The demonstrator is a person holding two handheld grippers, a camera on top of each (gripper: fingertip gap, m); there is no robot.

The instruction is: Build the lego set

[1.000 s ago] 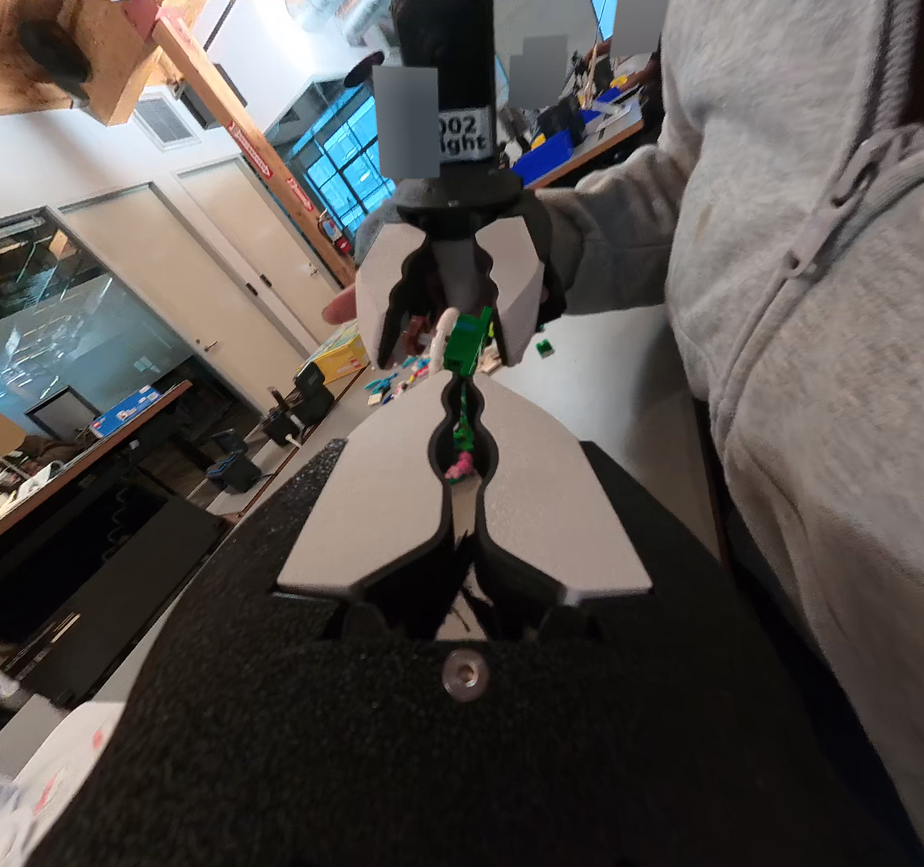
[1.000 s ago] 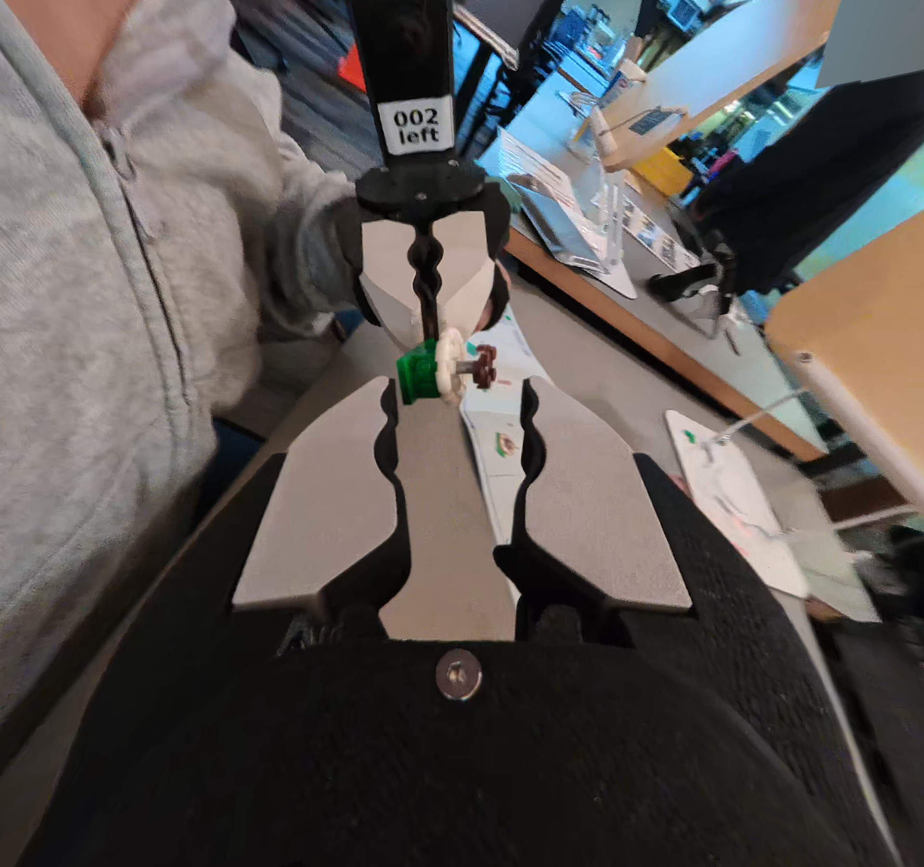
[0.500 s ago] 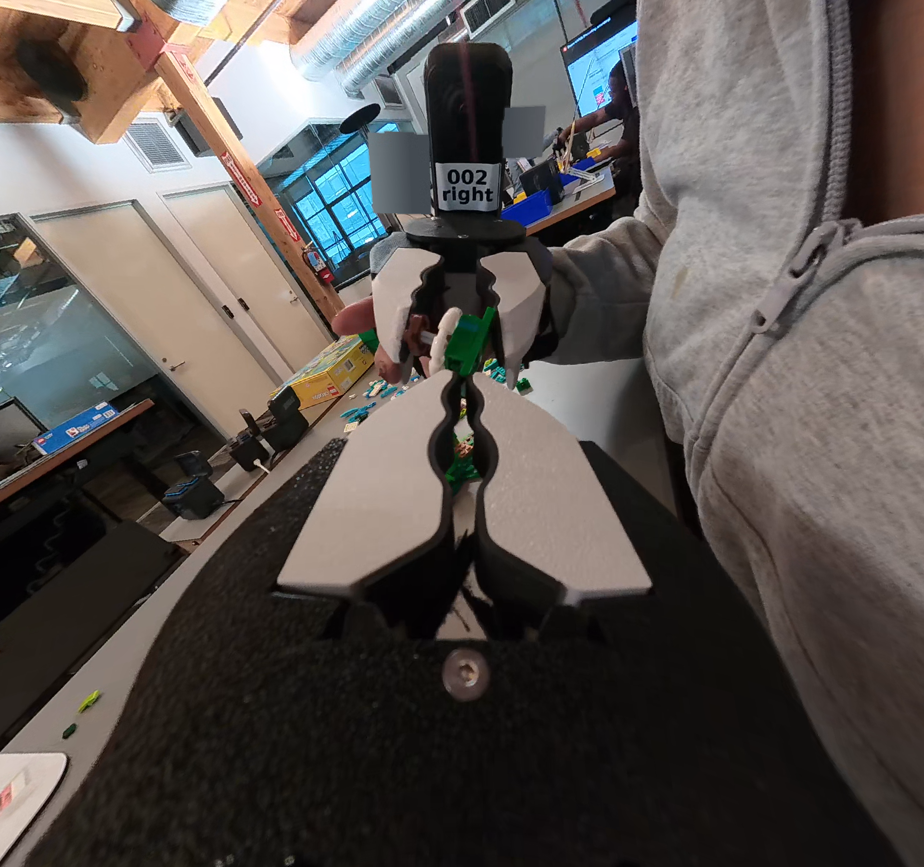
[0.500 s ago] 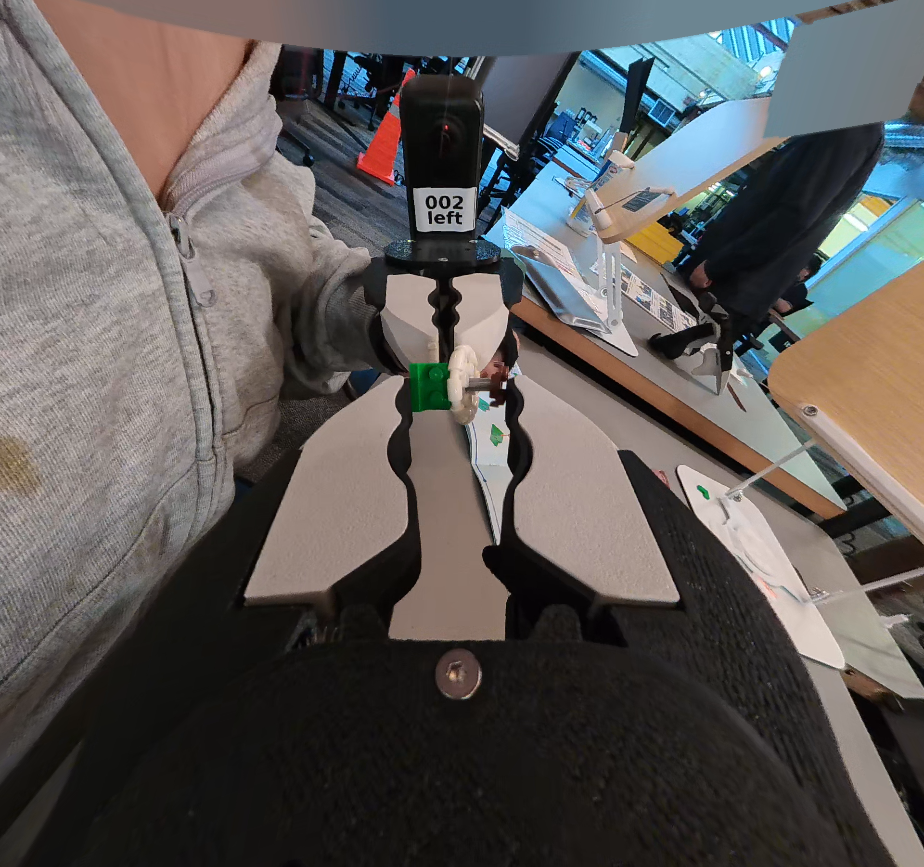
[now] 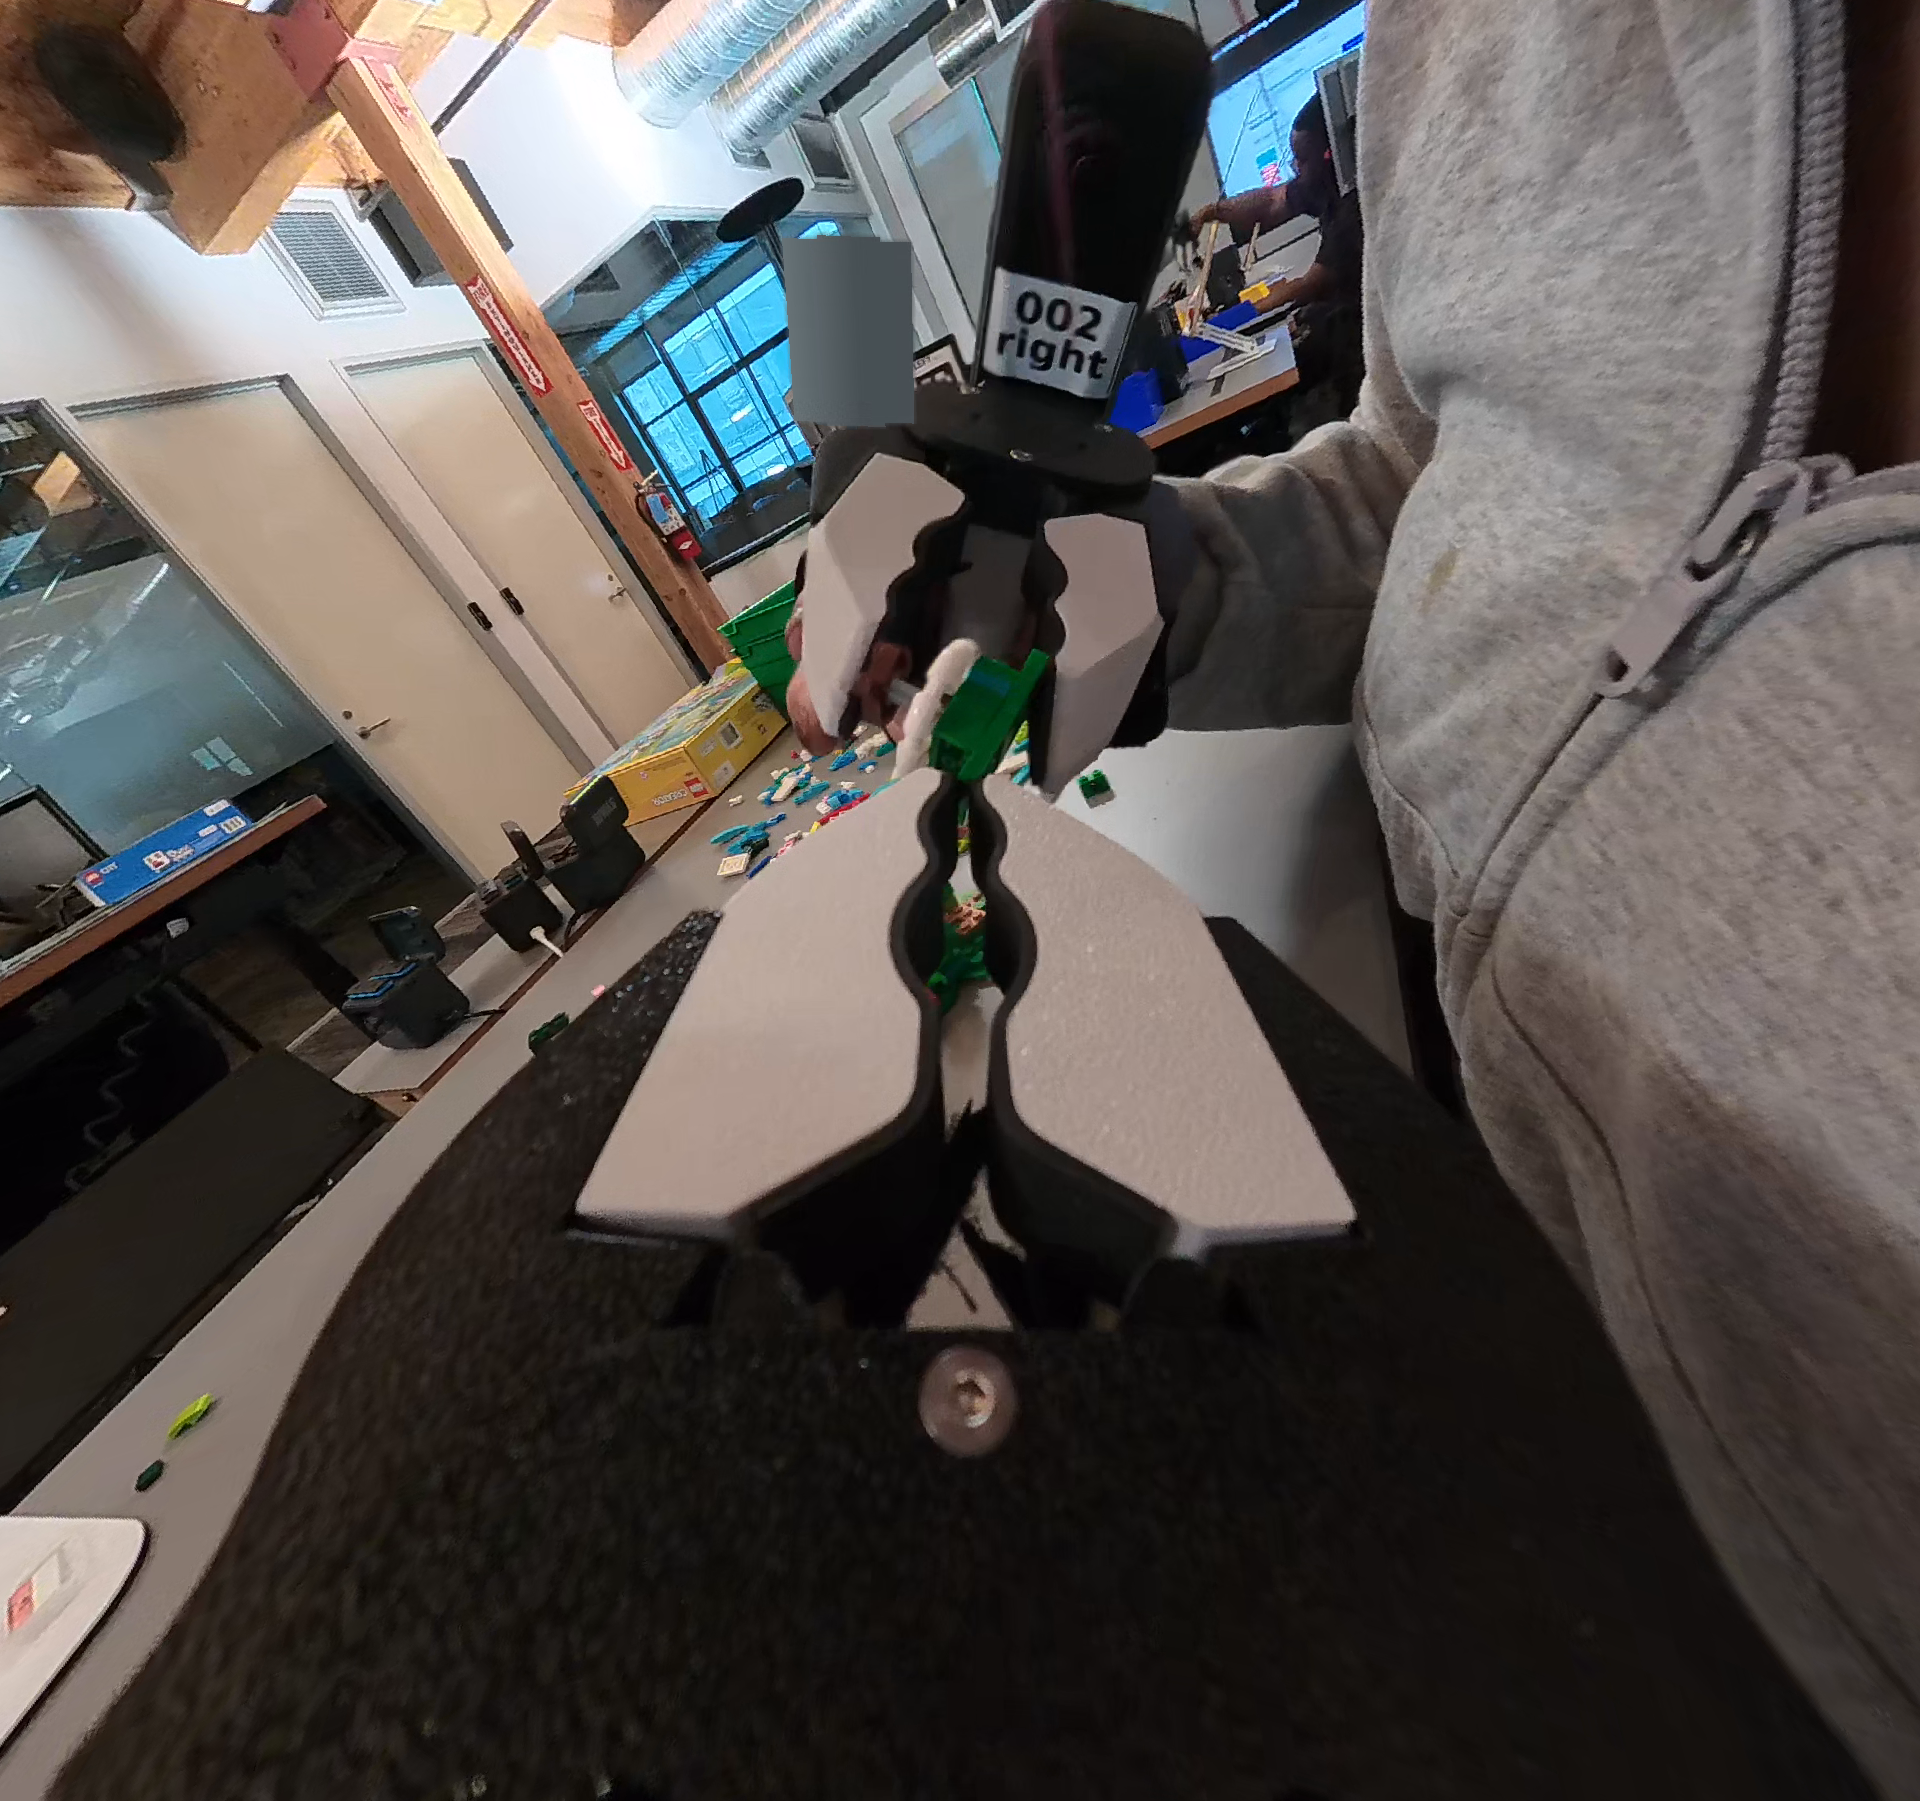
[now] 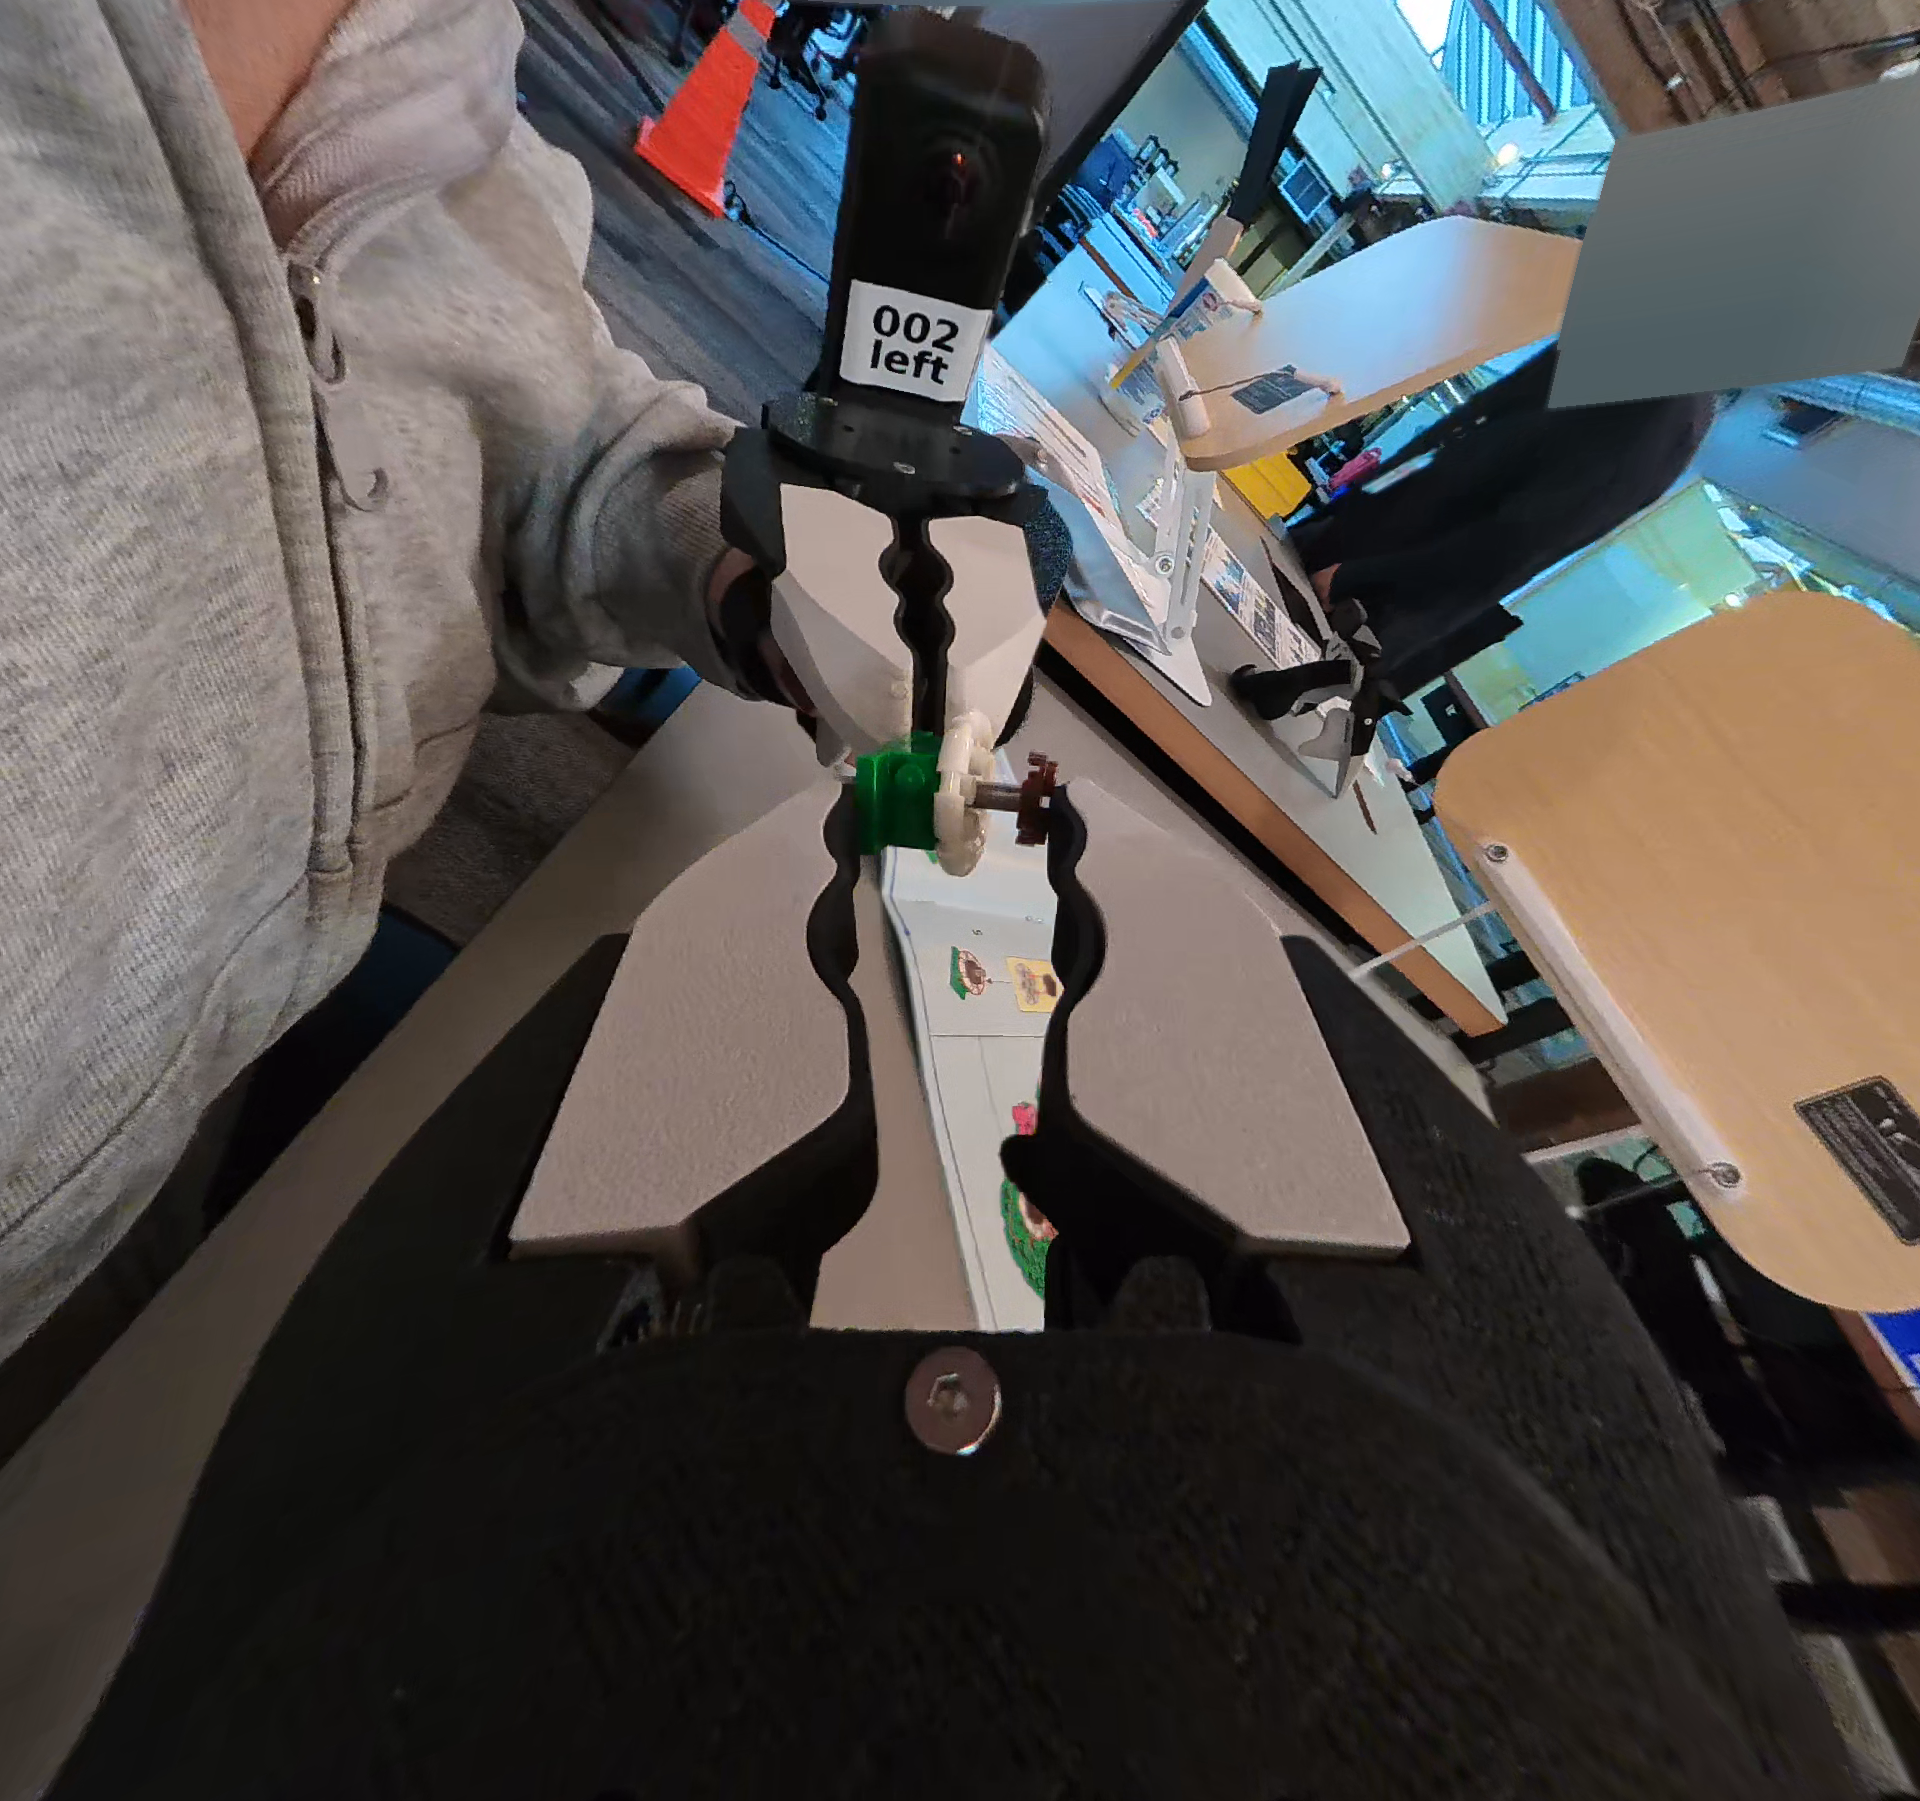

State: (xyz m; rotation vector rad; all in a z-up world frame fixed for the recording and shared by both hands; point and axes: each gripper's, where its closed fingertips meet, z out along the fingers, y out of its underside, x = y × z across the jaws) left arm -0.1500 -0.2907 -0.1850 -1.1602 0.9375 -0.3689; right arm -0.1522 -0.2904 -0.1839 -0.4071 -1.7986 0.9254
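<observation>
Left gripper [image 5: 958, 787] clamped on green brick [image 6: 896, 804] — white gear, brown cap, right gripper [image 6: 948, 806] pinching both ends

A grey table [image 5: 1226, 816] carries scattered toy bricks [image 5: 800, 795], a yellow box [image 5: 675, 764] and green bins [image 5: 758, 639]

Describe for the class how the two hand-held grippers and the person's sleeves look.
Each gripper, left and right, has pale grey faceted fingers with wavy black inner edges on a rough black body with one silver bolt, topped by a black camera with a white label. The sleeves are grey.
</observation>
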